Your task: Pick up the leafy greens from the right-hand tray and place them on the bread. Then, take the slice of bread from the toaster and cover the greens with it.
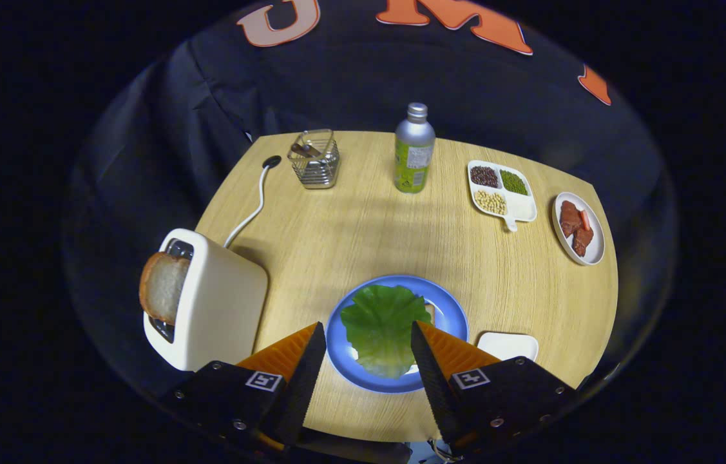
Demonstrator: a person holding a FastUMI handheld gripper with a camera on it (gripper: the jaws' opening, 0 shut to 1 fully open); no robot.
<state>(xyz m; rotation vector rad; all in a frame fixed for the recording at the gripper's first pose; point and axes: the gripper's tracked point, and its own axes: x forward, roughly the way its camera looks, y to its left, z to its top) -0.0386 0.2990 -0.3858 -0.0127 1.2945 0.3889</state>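
A green lettuce leaf (382, 327) lies spread over a slice of bread, whose corner (429, 310) peeks out at the leaf's right, on a blue plate (449, 317). My gripper (366, 334) hangs above the plate, open, with the leaf showing between its orange-and-black fingers (301, 357) and nothing held. To the left stands a white toaster (218, 303) with a slice of bread (162, 287) sticking up out of its slot. A small empty white tray (508, 345) sits just right of the plate, partly behind the right finger.
Farther back on the round wooden table (337, 232) stand a wire holder (315, 158), a silver bottle (414, 149), a divided white dish of beans (502, 191) and a white plate of red meat pieces (578, 227). The toaster's white cord (253, 206) runs to the table's back left.
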